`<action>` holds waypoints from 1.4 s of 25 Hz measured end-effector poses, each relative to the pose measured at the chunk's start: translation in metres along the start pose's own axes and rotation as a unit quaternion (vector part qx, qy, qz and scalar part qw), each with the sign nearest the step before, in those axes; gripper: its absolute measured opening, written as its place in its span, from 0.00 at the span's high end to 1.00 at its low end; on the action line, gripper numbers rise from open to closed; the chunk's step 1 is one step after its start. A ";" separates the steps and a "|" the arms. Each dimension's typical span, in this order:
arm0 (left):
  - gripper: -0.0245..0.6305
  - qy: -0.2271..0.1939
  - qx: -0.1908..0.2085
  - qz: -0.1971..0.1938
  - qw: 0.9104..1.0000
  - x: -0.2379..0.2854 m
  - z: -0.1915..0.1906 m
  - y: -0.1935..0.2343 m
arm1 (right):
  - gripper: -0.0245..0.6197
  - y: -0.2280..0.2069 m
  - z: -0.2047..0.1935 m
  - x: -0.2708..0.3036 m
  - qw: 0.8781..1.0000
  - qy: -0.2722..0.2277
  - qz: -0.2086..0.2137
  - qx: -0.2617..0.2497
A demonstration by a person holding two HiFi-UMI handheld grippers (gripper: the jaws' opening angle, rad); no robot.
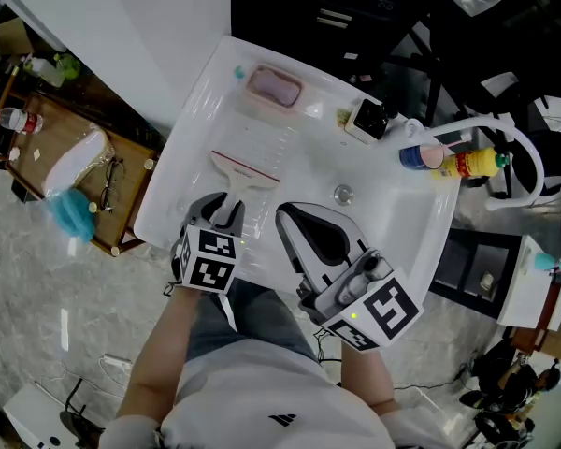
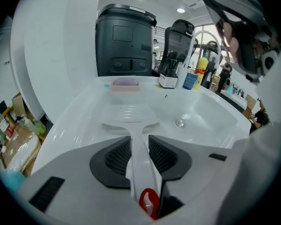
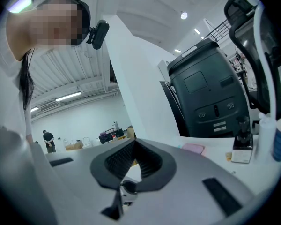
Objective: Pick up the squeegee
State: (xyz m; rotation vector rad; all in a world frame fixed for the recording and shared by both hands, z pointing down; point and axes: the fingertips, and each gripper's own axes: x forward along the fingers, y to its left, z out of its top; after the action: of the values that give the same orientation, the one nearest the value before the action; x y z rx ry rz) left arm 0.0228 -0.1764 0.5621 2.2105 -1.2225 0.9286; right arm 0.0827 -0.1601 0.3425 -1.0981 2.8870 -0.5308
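A white squeegee lies on the ribbed drainboard of the white sink unit, blade away from me and handle toward me. My left gripper points down over the handle. In the left gripper view the handle, with its red end, runs between the dark pads. The left gripper stands open around it, a thin gap showing at the right pad. My right gripper hovers over the basin beside it, shut and empty, and in its own view the right gripper looks level across the counter.
A pink sponge in a dish sits at the sink's far corner. A small black-and-white device, a blue bottle, a yellow bottle and a white faucet line the right side. The drain lies in the basin. A wooden shelf stands left.
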 end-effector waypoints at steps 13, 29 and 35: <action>0.79 -0.004 -0.024 0.002 1.000 -0.002 0.000 0.005 | 0.95 0.004 0.002 0.002 1.000 -0.003 0.002 -0.003; 0.79 -0.068 -0.024 -0.016 0.997 -0.030 0.041 0.002 | 0.95 0.007 0.011 0.002 1.000 -0.016 -0.003 -0.006; 0.79 -0.089 -0.017 -0.024 0.996 -0.040 0.055 0.001 | 0.95 0.008 0.014 0.001 1.000 -0.021 -0.010 -0.008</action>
State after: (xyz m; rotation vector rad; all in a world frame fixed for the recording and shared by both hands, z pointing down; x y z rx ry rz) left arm 0.0259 -0.1904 0.4956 2.3257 -1.2480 0.6985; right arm 0.0782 -0.1596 0.3274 -1.1267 2.8533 -0.4789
